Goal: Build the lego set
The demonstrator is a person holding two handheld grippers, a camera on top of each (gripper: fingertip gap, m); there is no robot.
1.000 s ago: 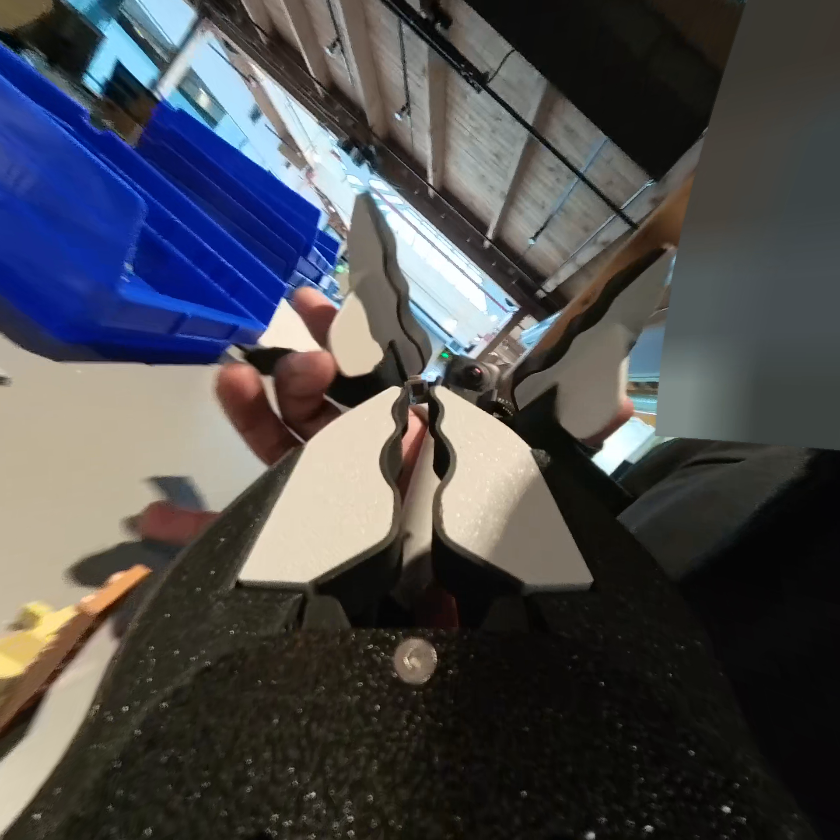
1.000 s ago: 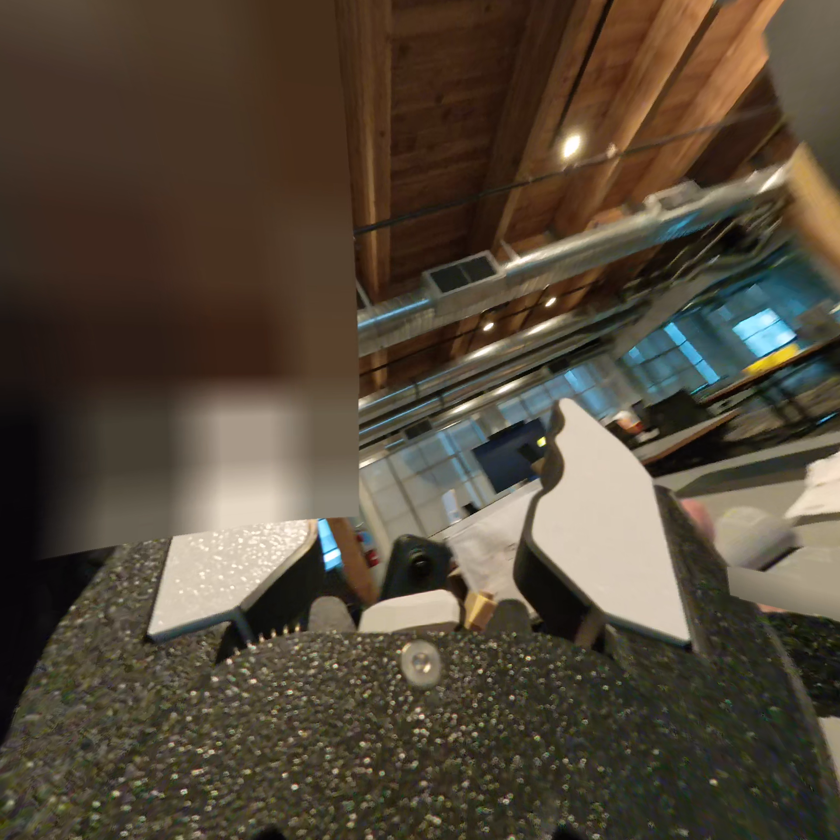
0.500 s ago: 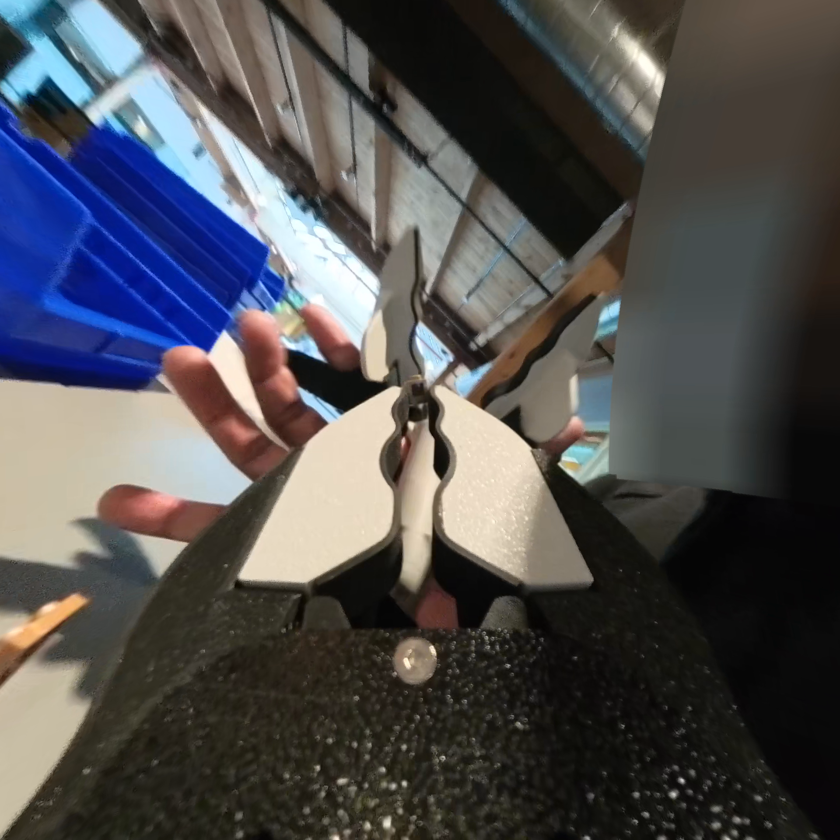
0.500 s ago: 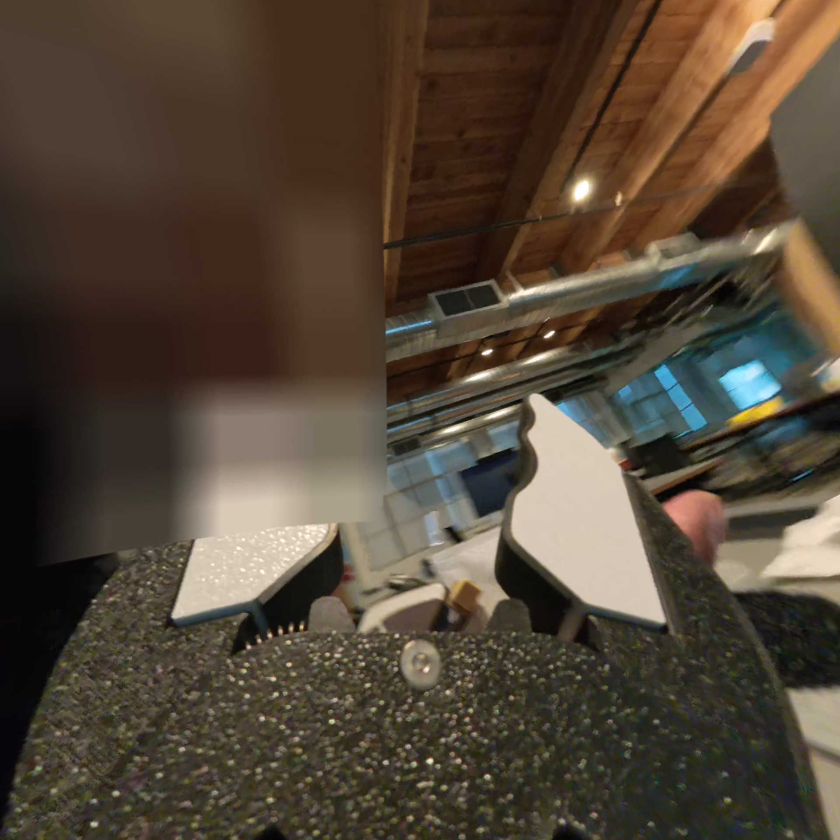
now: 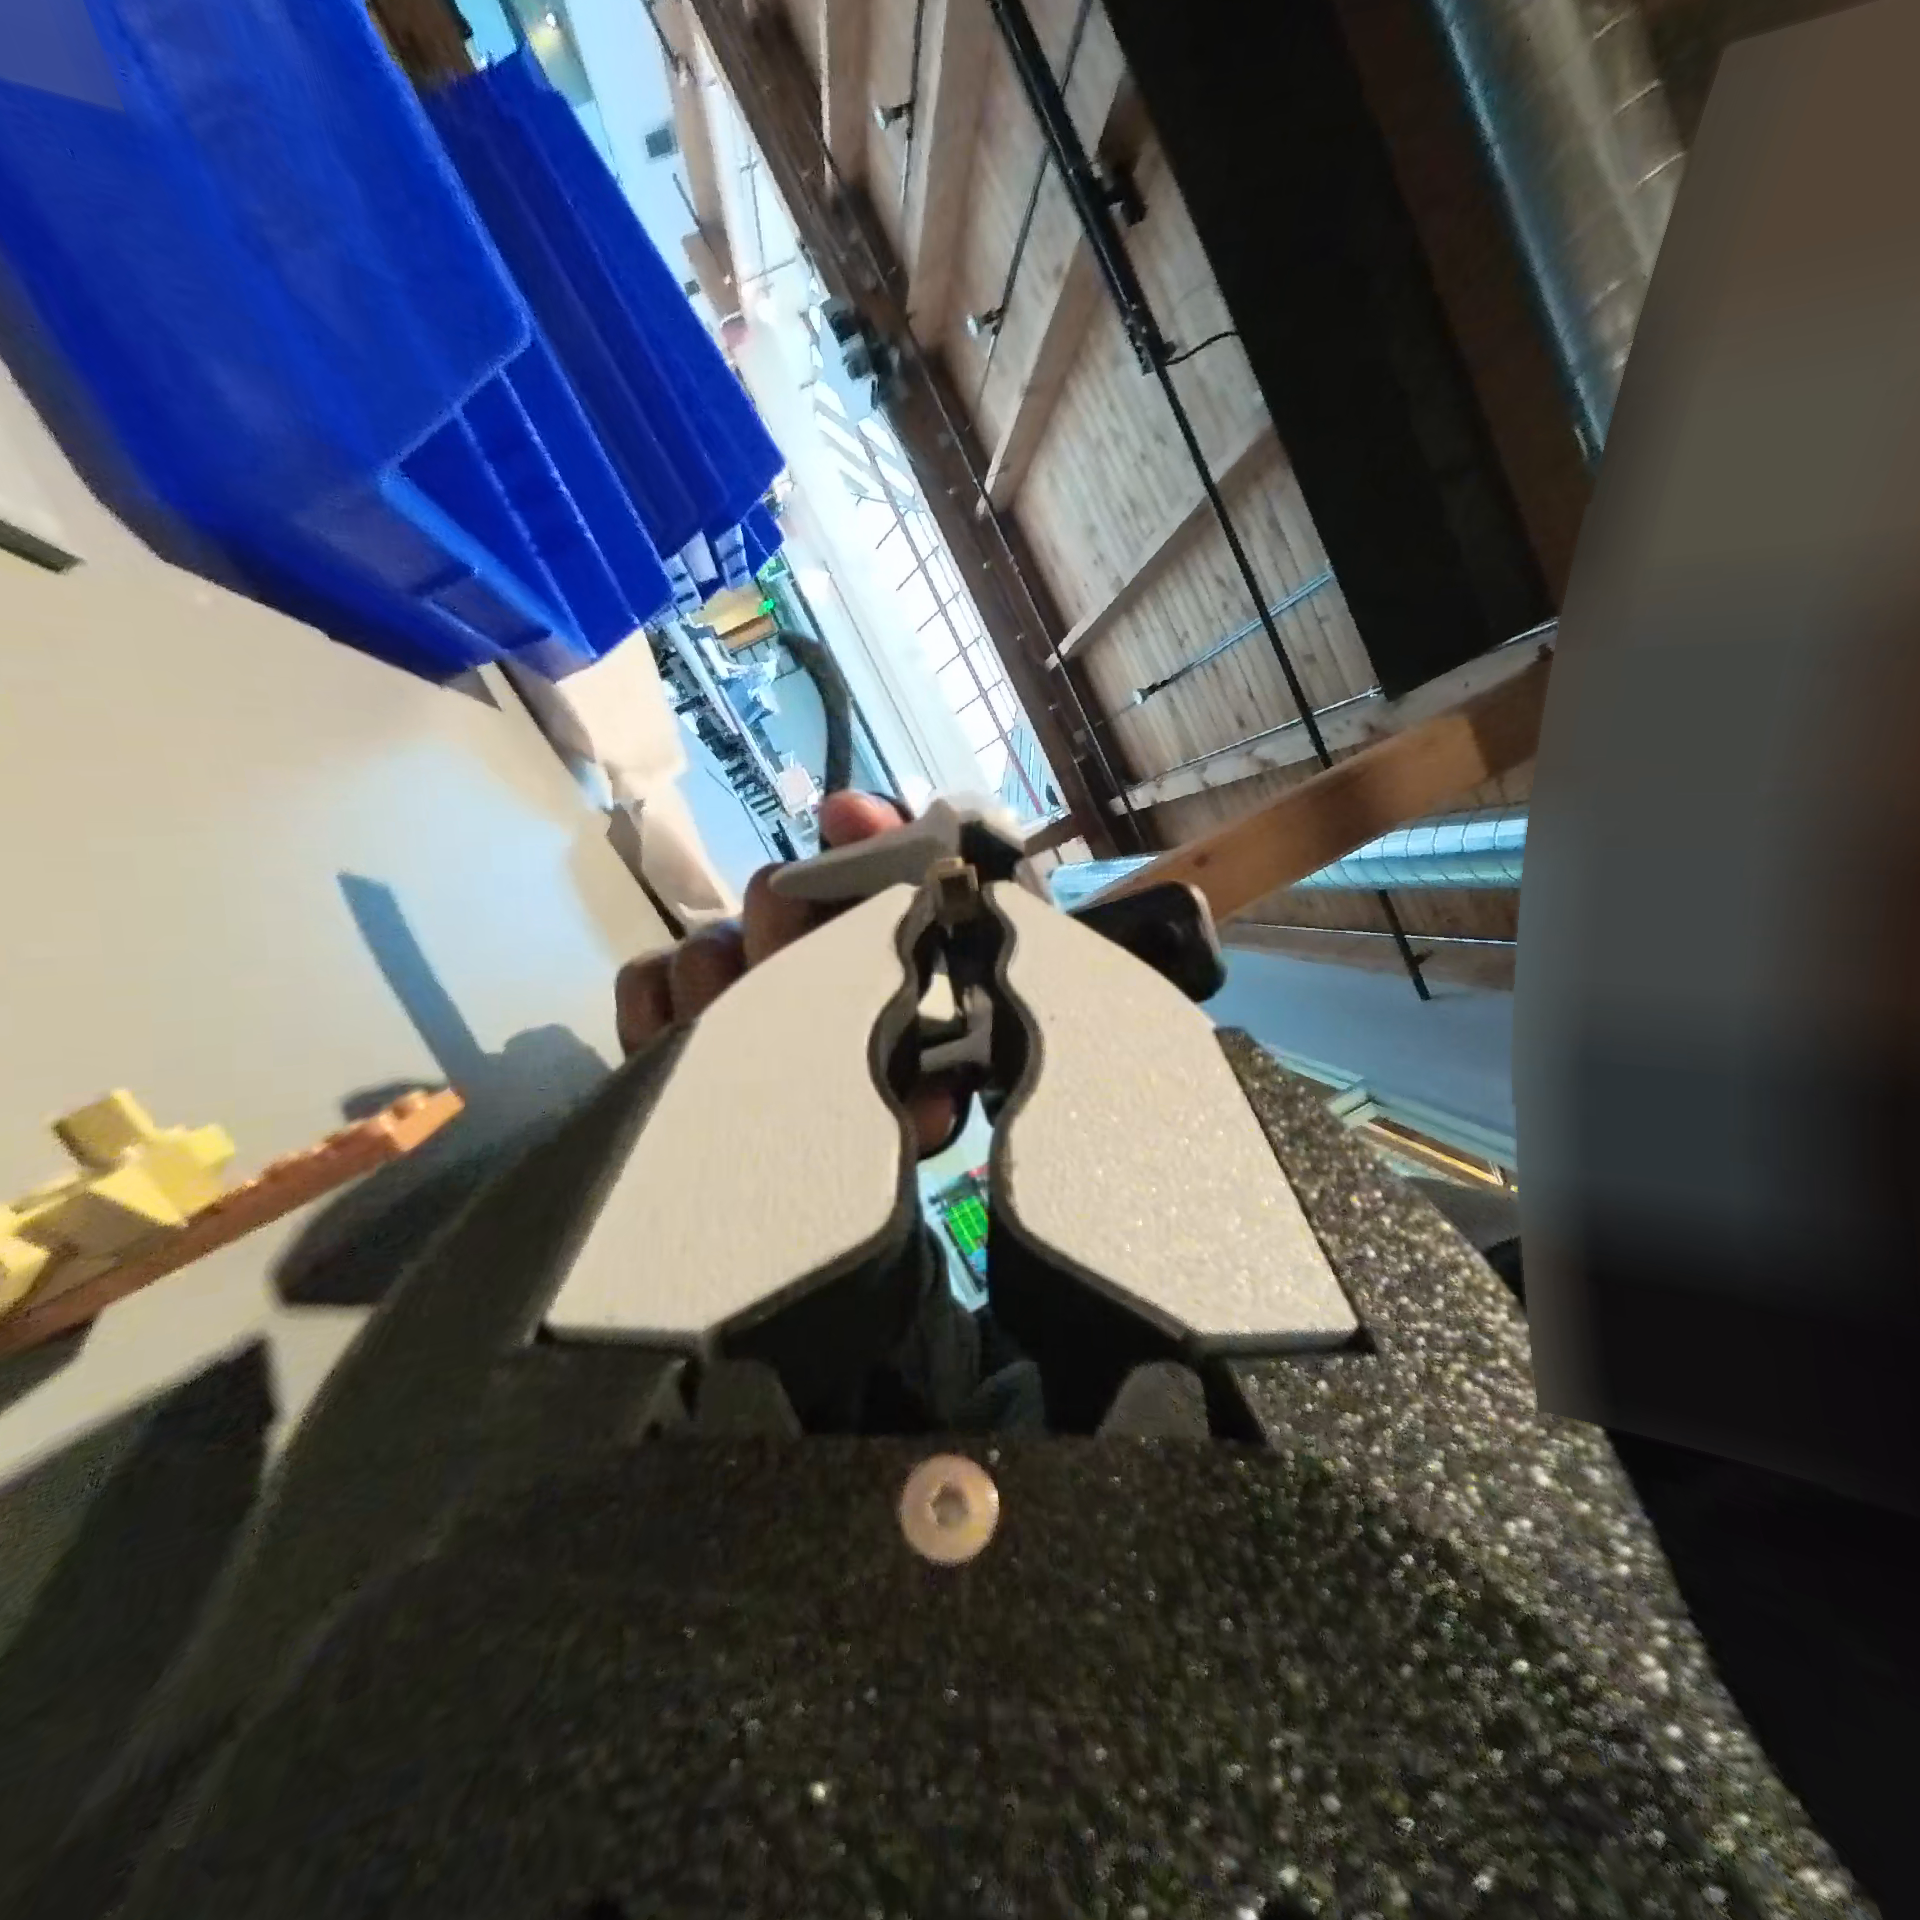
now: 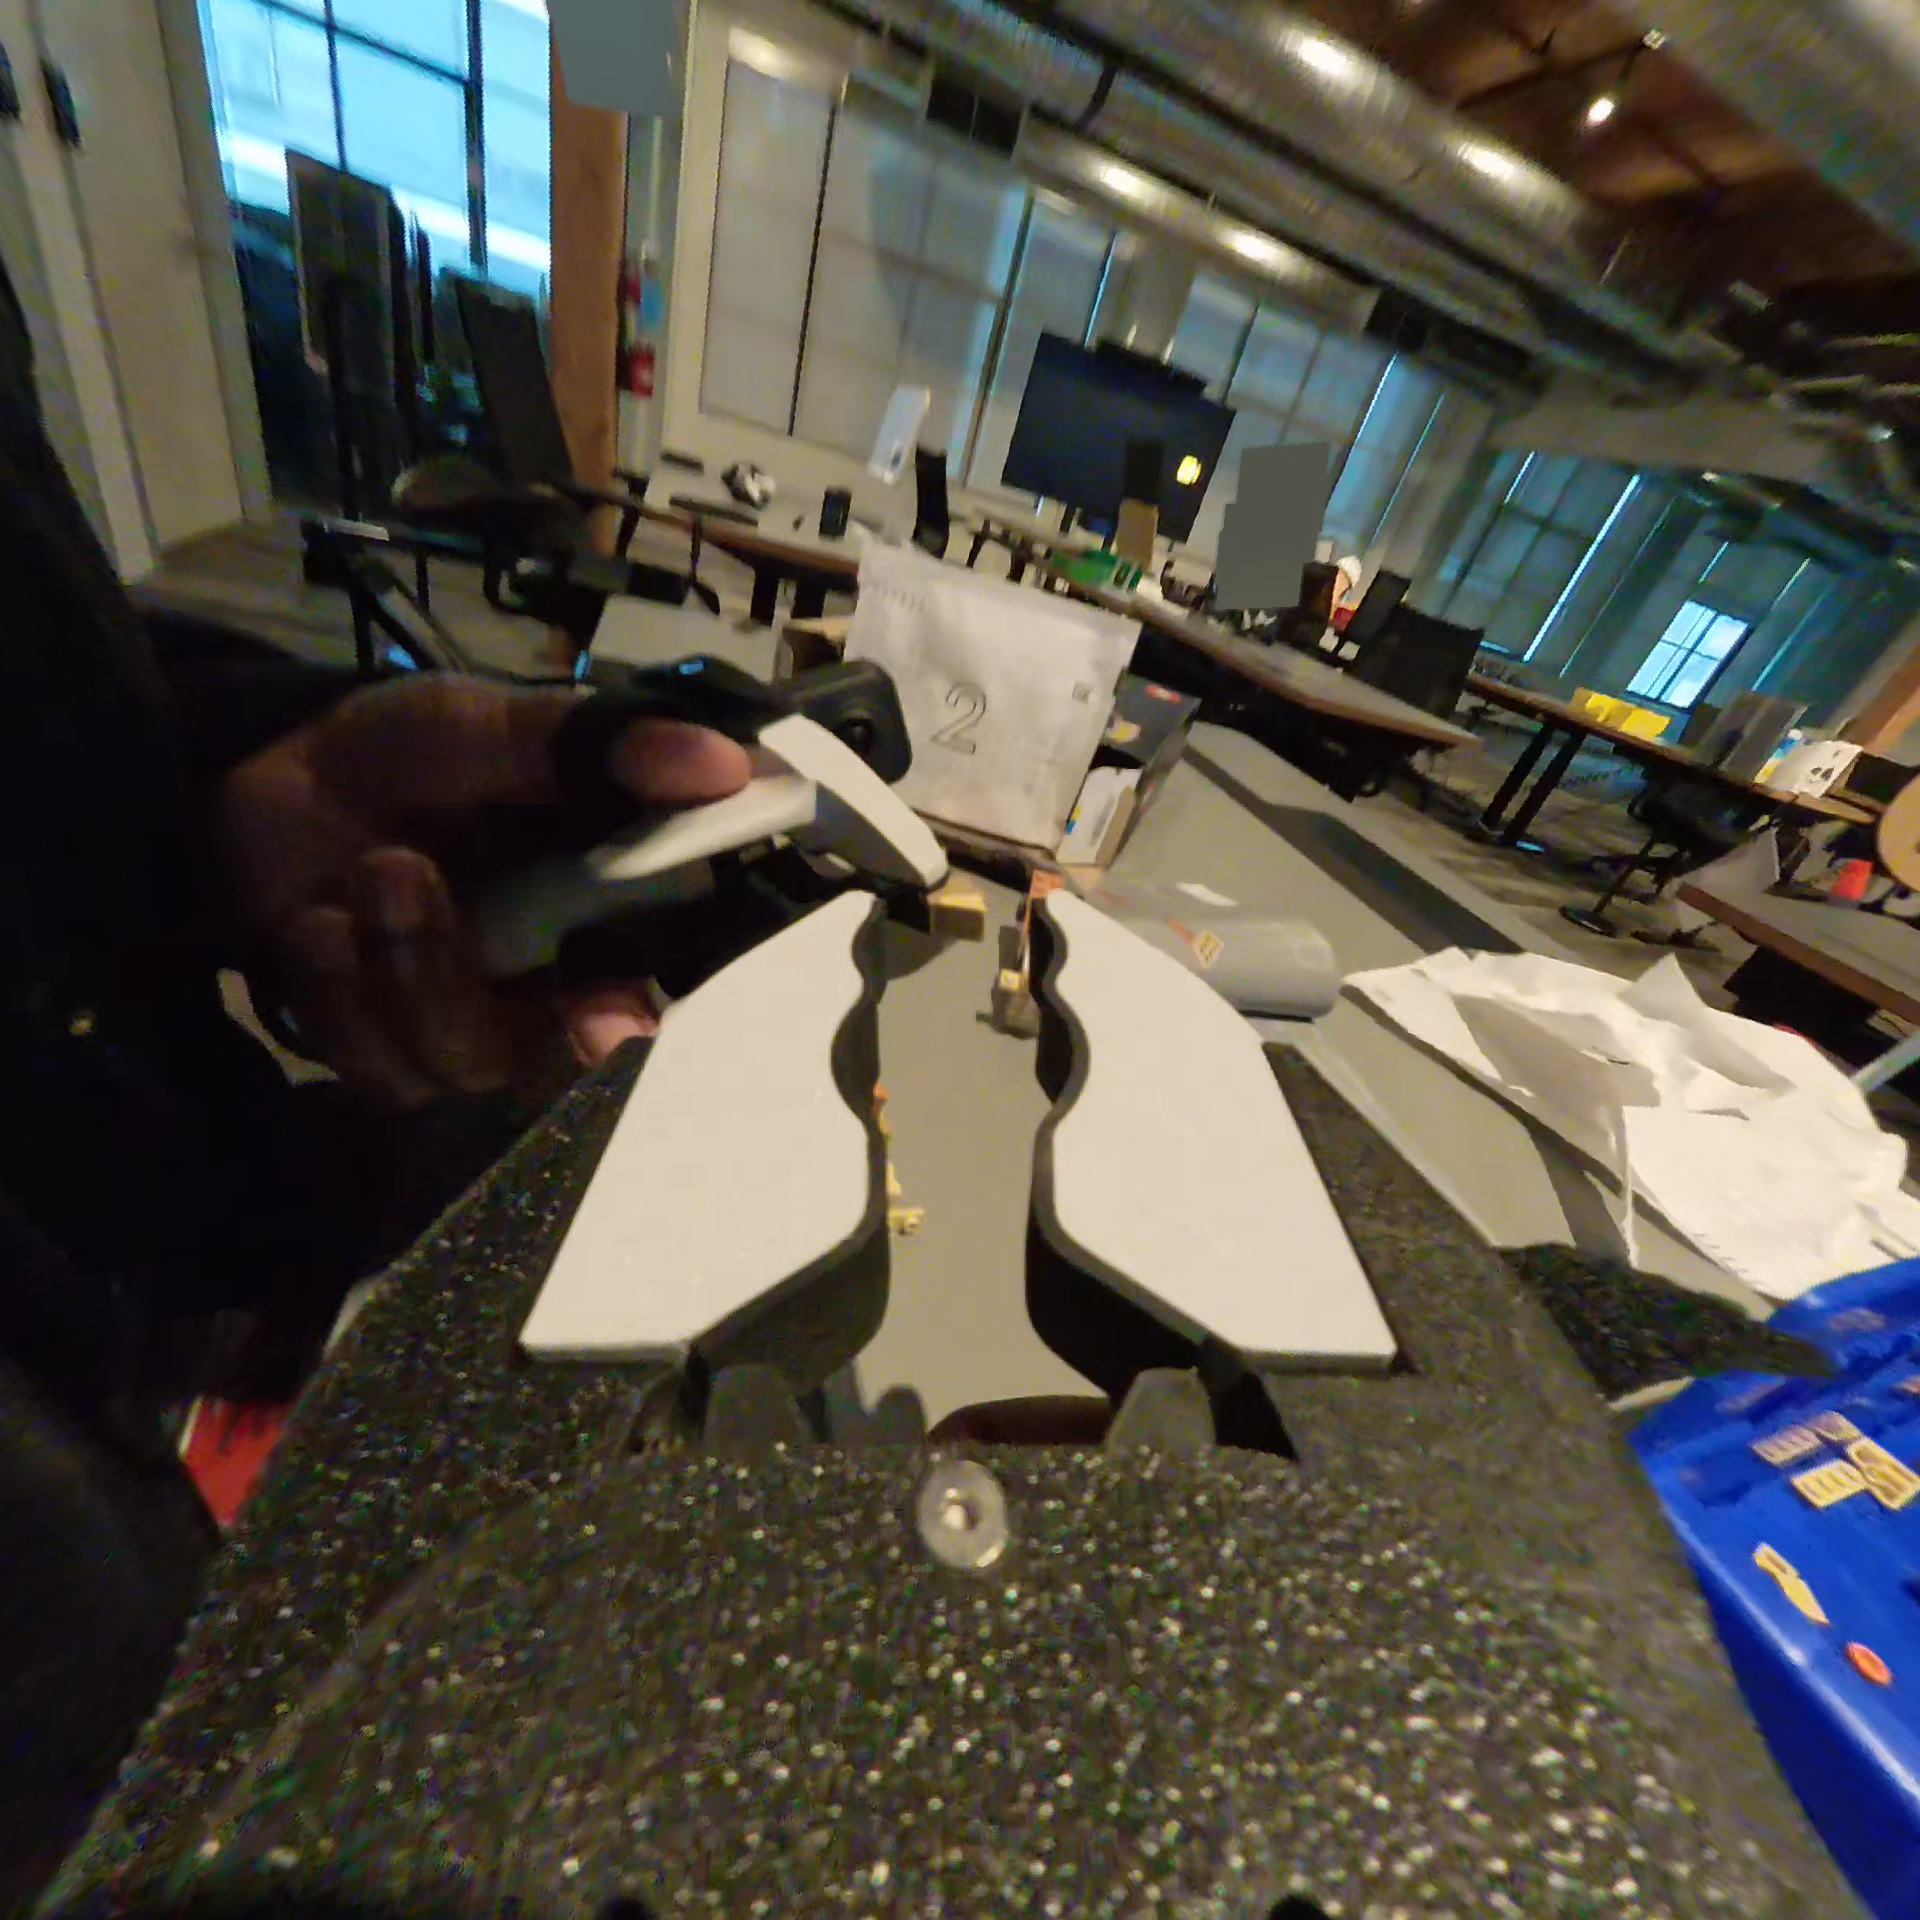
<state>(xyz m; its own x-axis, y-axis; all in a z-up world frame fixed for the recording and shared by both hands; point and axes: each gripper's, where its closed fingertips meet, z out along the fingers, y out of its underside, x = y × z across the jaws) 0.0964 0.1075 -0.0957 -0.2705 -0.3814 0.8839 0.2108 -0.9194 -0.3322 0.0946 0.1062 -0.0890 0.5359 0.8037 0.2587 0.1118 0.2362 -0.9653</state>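
Fingertips of my left gripper (image 5: 954, 891) are pinched together on a small tan lego piece (image 5: 953, 889), which sits right at their tips, held up off the grey table (image 5: 260, 831). My right gripper (image 6: 961, 914) has its jaws apart with nothing between them, and that same tan piece (image 6: 957, 914) hangs just off its left fingertip. Down to the left of my left claw, a brown lego plate (image 5: 312, 1174) with pale yellow bricks (image 5: 114, 1174) rests on the table, blue bins (image 5: 312, 312) beyond it.

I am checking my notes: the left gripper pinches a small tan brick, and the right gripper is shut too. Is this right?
No. The right gripper is open, fingers apart, as the right wrist view shows. The left gripper does pinch the small tan brick.
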